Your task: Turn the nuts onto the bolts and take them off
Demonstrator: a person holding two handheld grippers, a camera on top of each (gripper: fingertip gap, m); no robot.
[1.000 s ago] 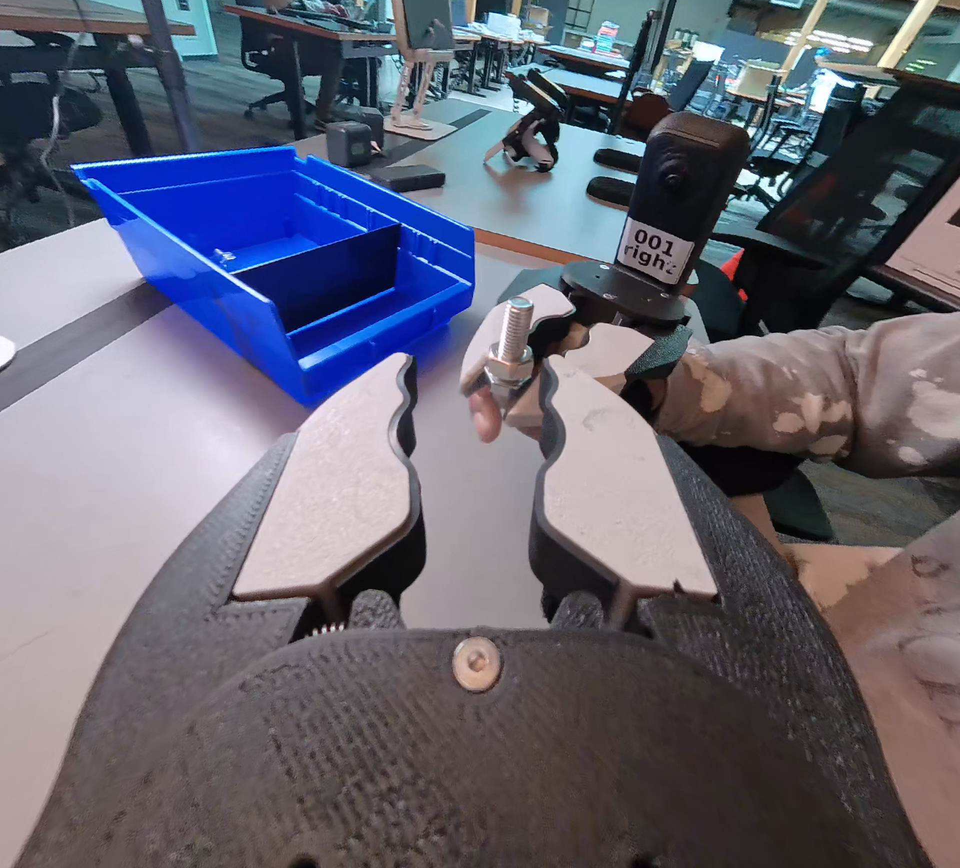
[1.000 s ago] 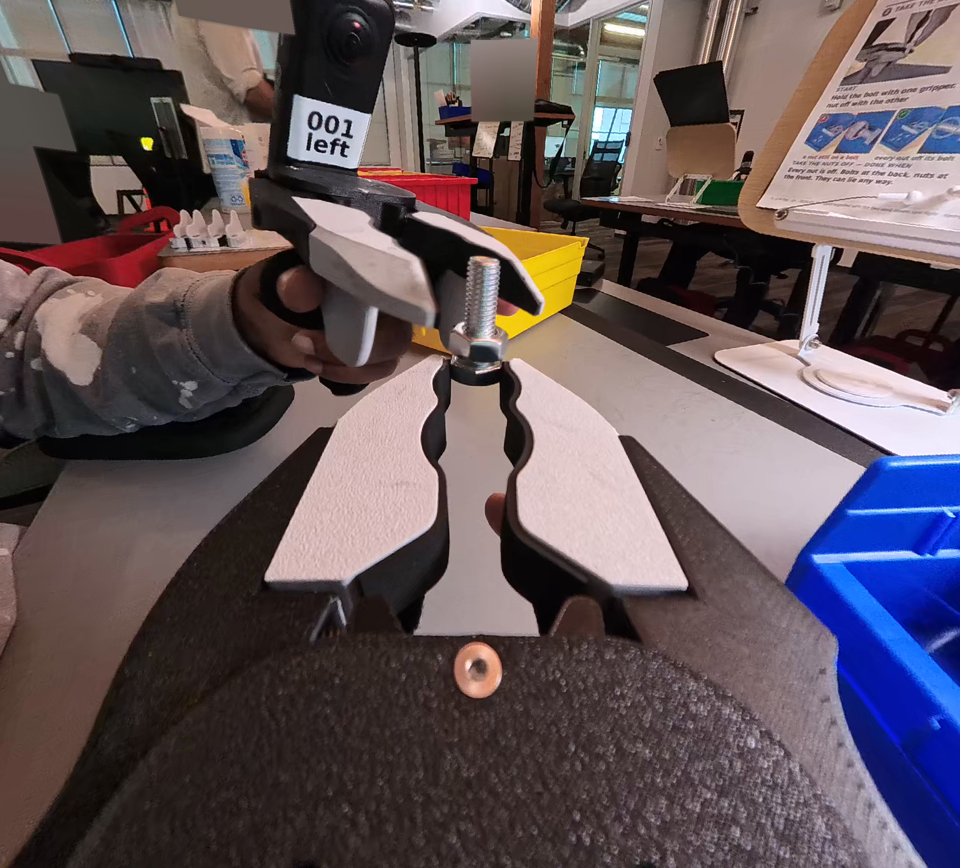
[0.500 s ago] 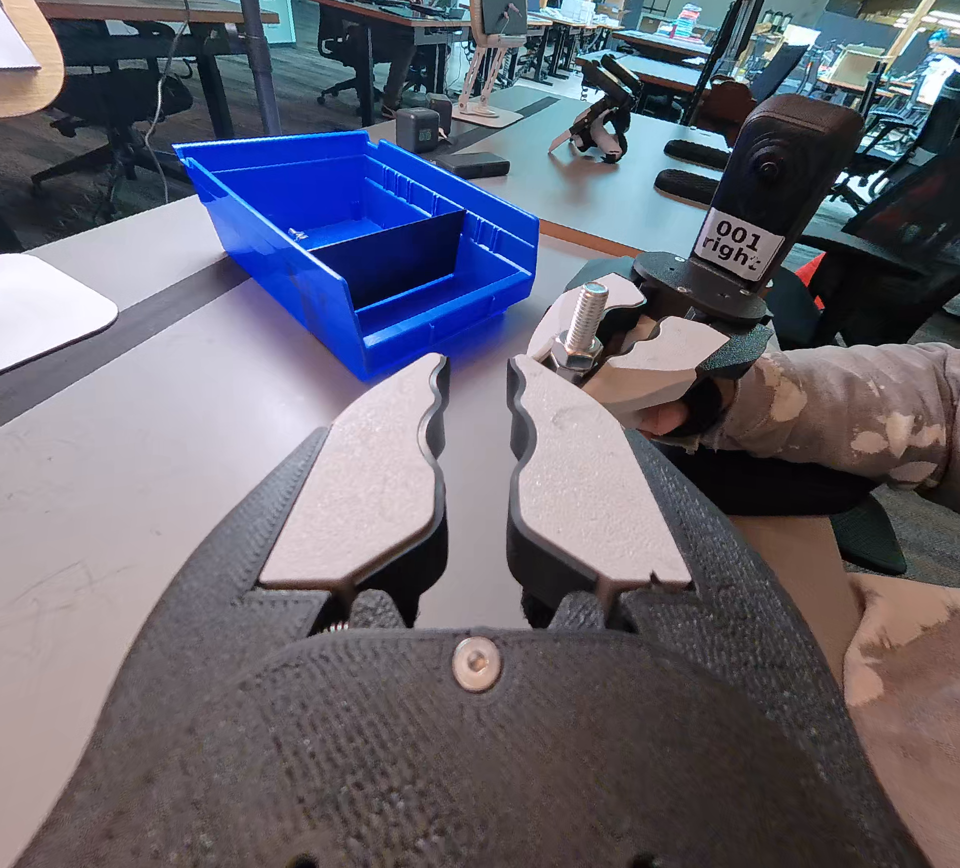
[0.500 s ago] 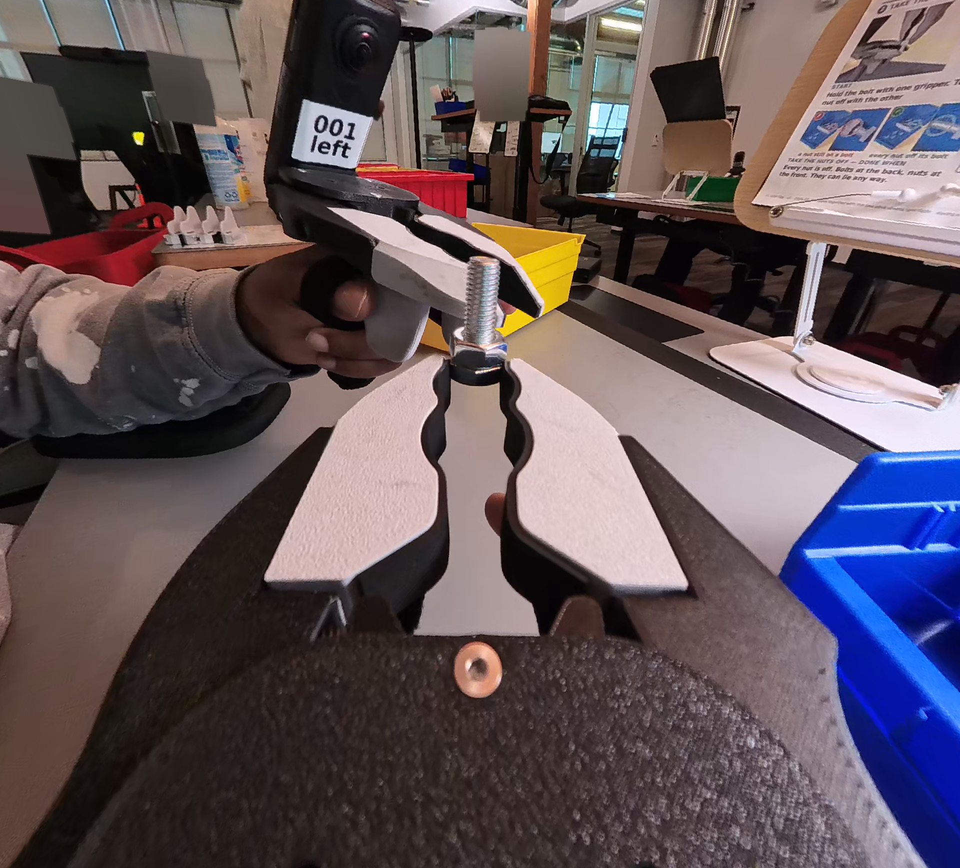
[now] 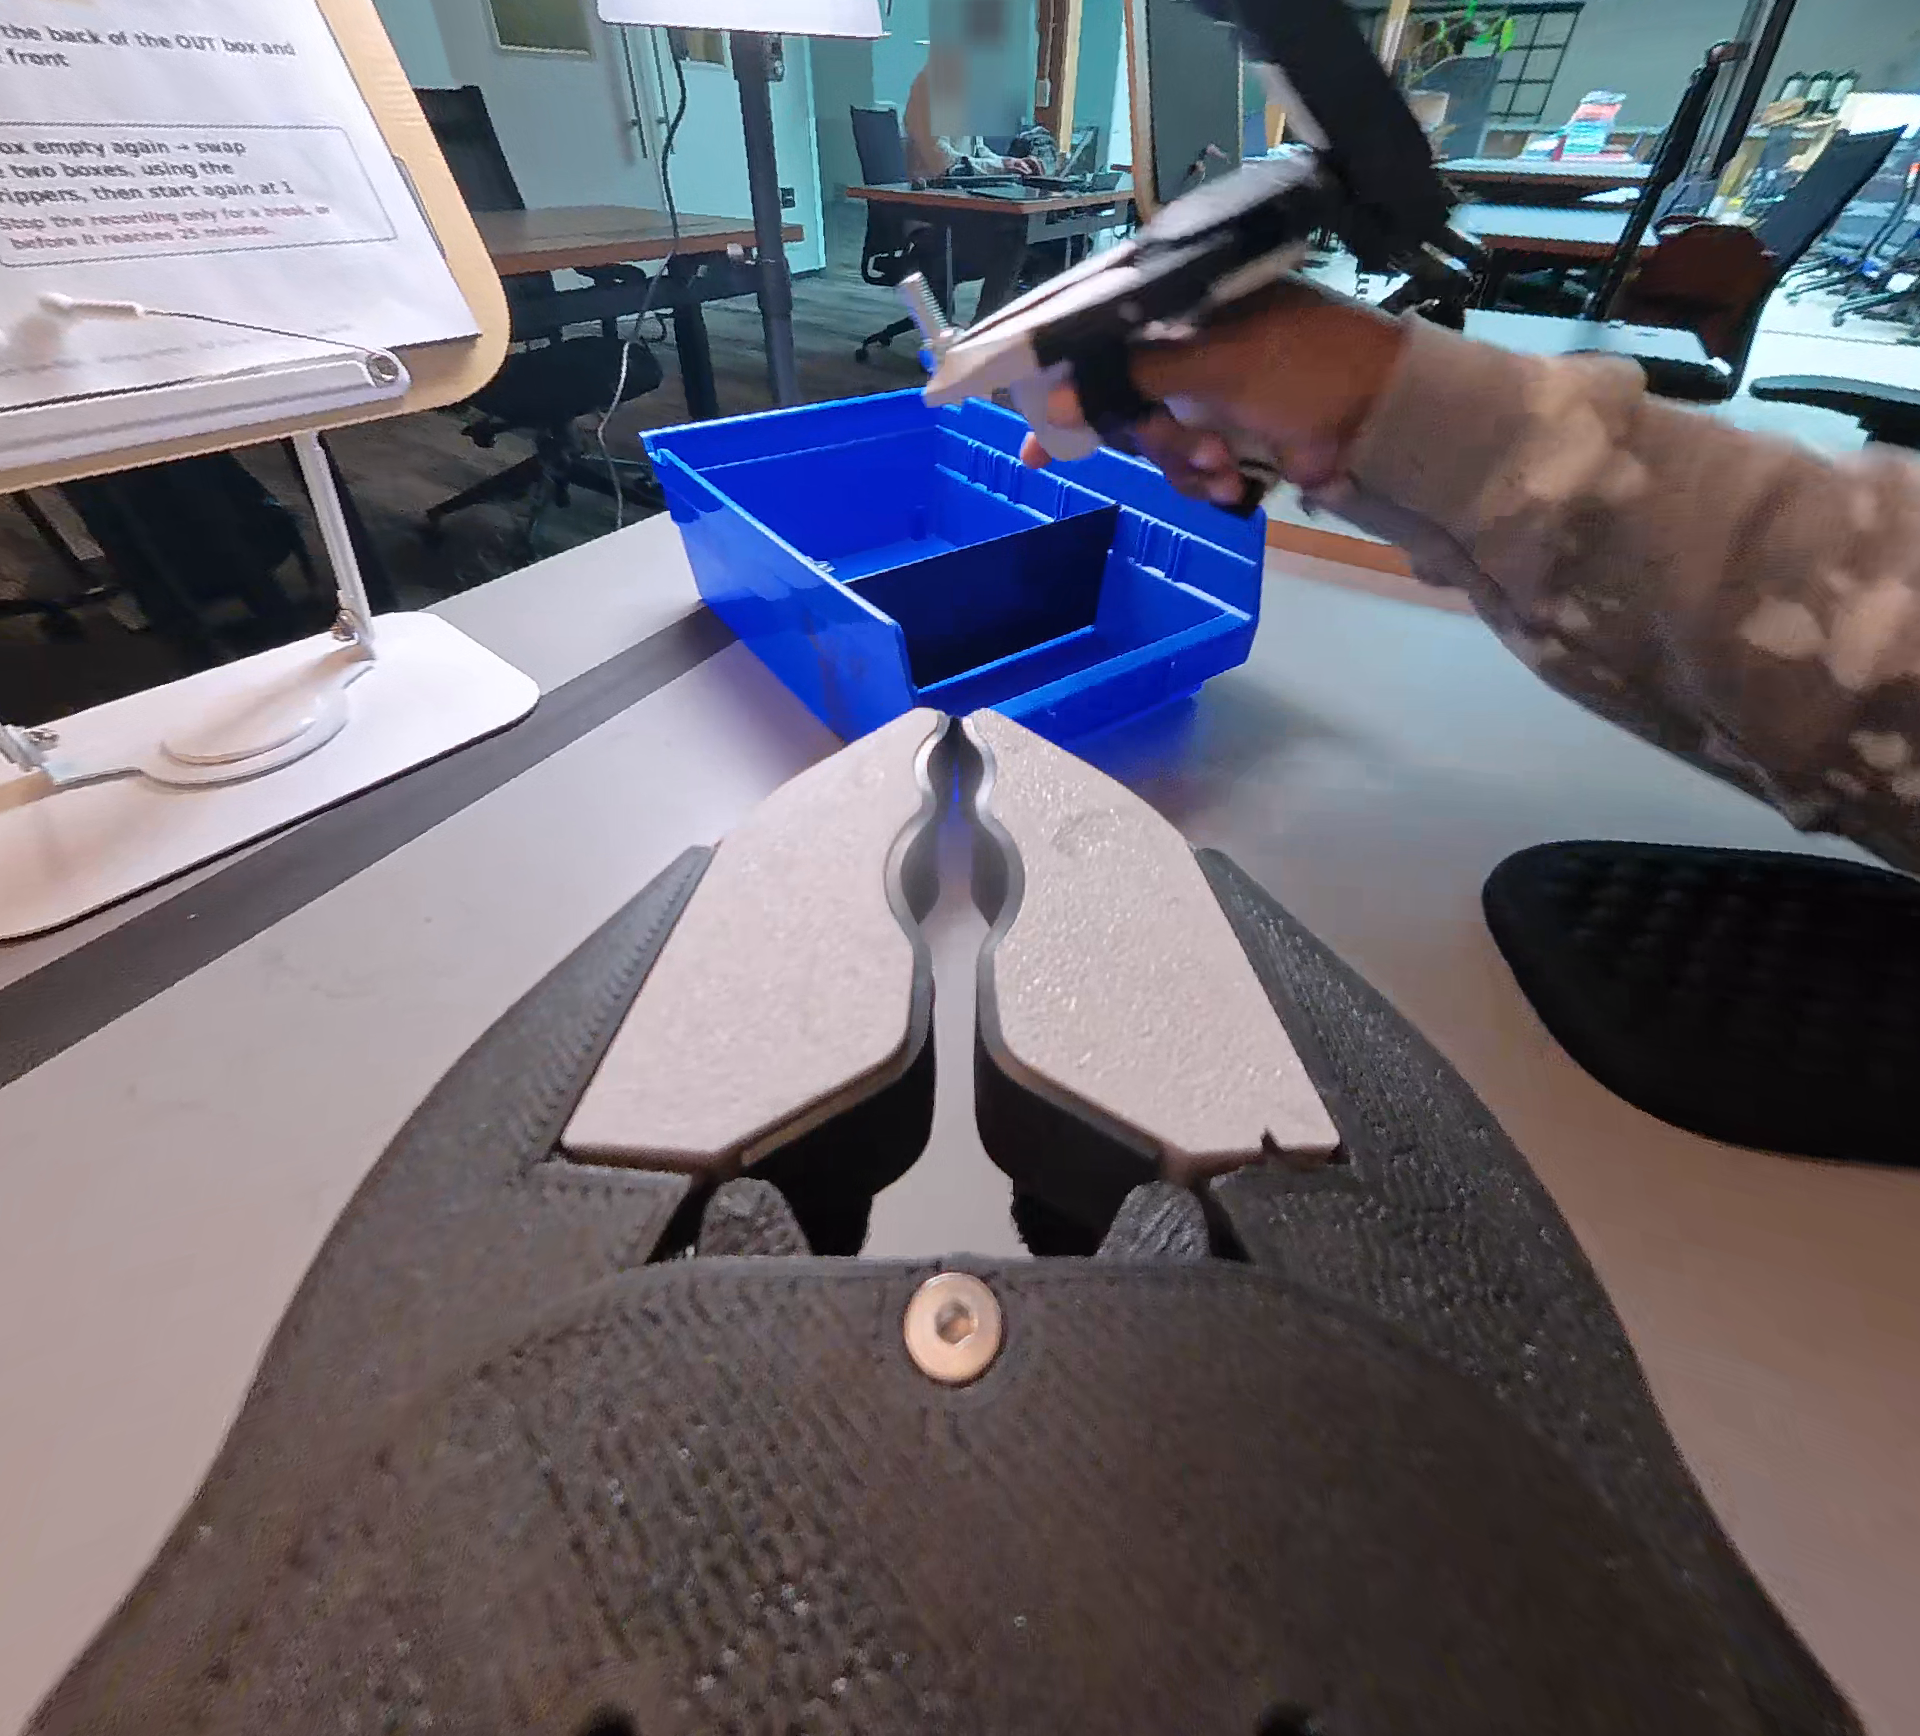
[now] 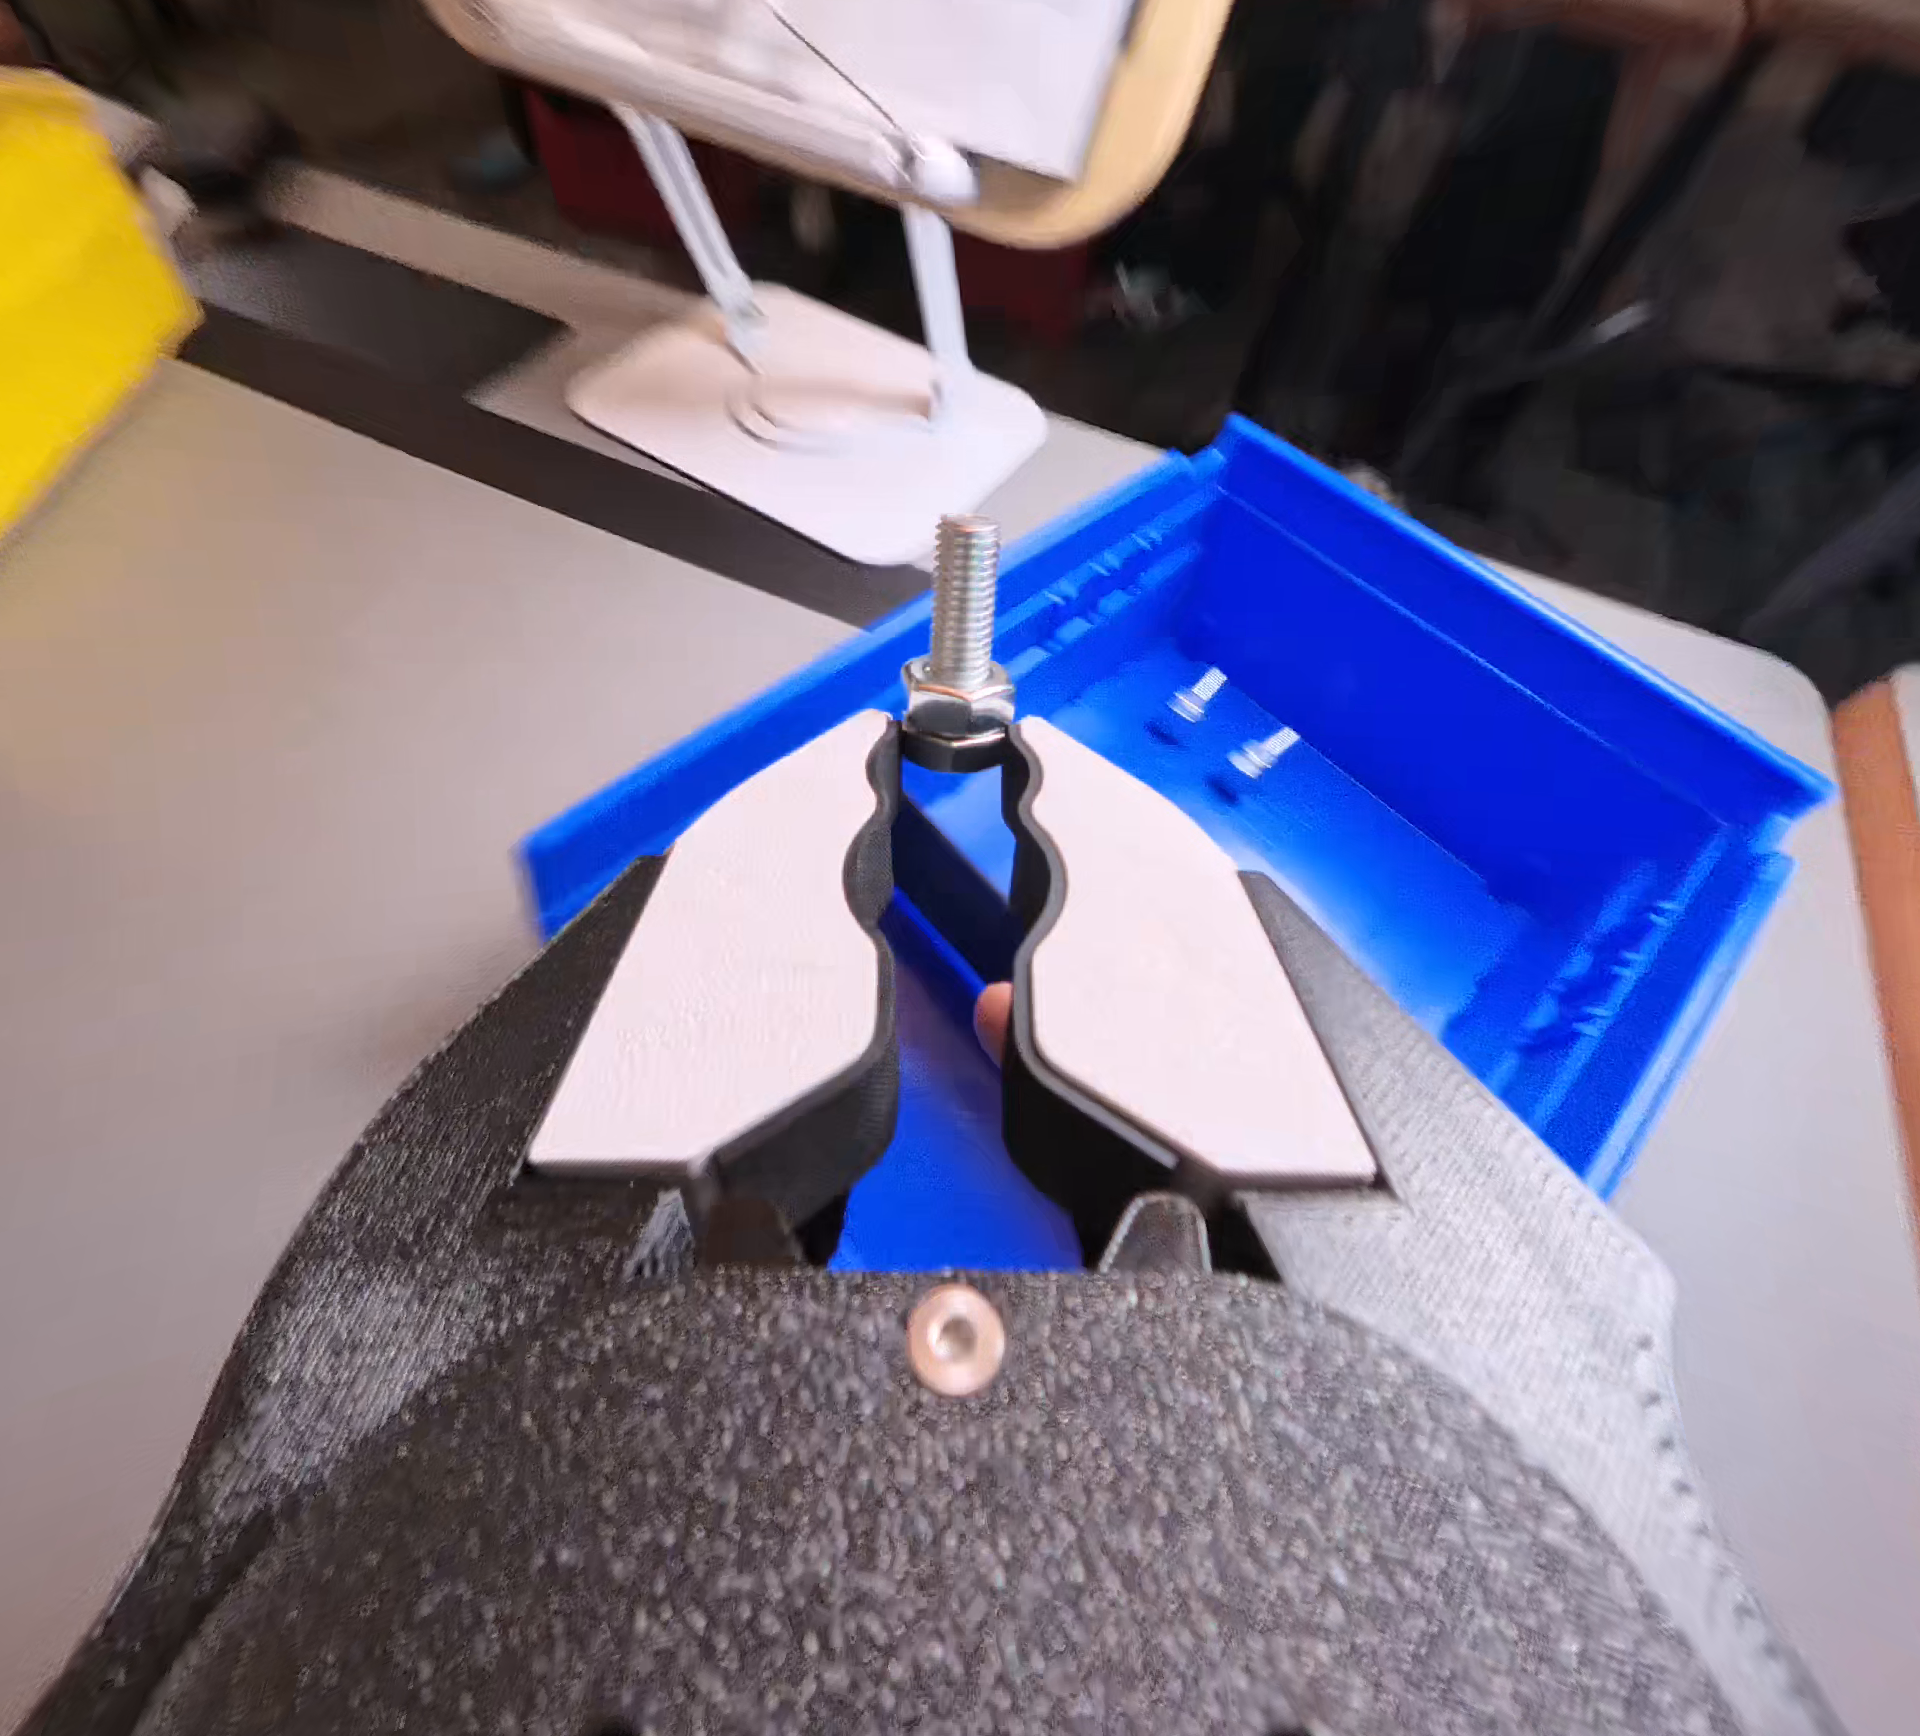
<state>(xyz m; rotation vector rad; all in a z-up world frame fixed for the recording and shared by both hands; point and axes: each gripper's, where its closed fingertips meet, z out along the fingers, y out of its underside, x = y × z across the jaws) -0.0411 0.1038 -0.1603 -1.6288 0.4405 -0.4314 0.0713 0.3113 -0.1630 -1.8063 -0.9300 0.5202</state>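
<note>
Much of the right wrist view was smeared with motion, so the stand with its printed sheet [image 6: 831, 3] and the yellow bin [image 6: 62, 273] at the left edge were only rough shapes. What came through sharply was the right claw [image 6: 956, 741] pinched on the head of a bolt [image 6: 964, 606], its threaded shank standing upright with a nut [image 6: 958, 687] sitting low on it, just above the tips. It hung over the near end of the blue bin [image 6: 1558, 699], where a couple of small pieces lay too blurred to name. The left wrist view showed what that one could not: the left claw [image 5: 956, 736] was nearly closed with nothing in it, low over the grey tabletop [image 5: 260, 1115]. There the right claw [image 5: 951, 372] was held aloft beyond the bin [image 5: 790, 606], blurred, the bolt [image 5: 923, 313] barely visible.
</note>
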